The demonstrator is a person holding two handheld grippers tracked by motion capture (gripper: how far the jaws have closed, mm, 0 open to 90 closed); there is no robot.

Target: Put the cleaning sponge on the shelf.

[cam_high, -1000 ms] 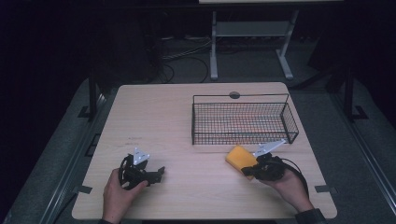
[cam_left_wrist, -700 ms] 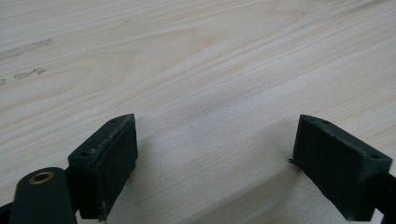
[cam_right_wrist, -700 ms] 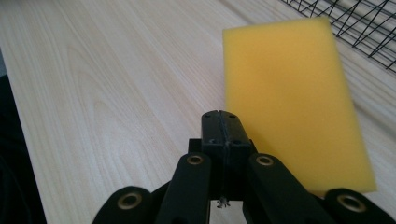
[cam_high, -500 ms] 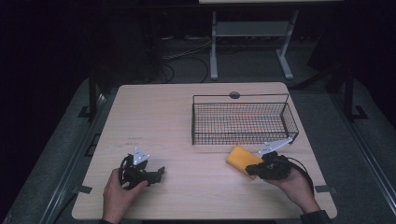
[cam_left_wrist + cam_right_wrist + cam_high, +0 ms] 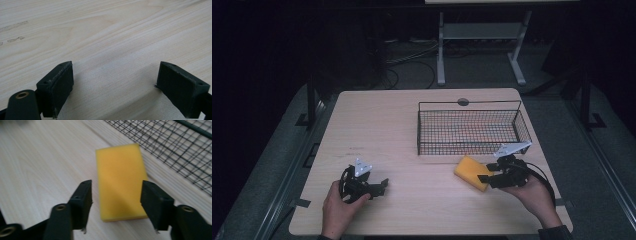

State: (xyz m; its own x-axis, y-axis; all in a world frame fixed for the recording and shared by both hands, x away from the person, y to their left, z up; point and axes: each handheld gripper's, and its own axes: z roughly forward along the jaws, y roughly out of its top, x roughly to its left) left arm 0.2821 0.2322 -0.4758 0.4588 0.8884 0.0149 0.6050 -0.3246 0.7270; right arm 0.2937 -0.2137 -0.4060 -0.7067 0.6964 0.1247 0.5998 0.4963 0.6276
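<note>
Wire basket [image 5: 472, 131] just beside yellow sponge [image 5: 473, 172].

bench [image 5: 387, 130] – pale wood grain, faint dark scuffs near its left part | wire basket [image 5: 472, 131] – black mesh, on the right far half | white stand [image 5: 477, 37] – on the floor beyond, cables beside it
</note>
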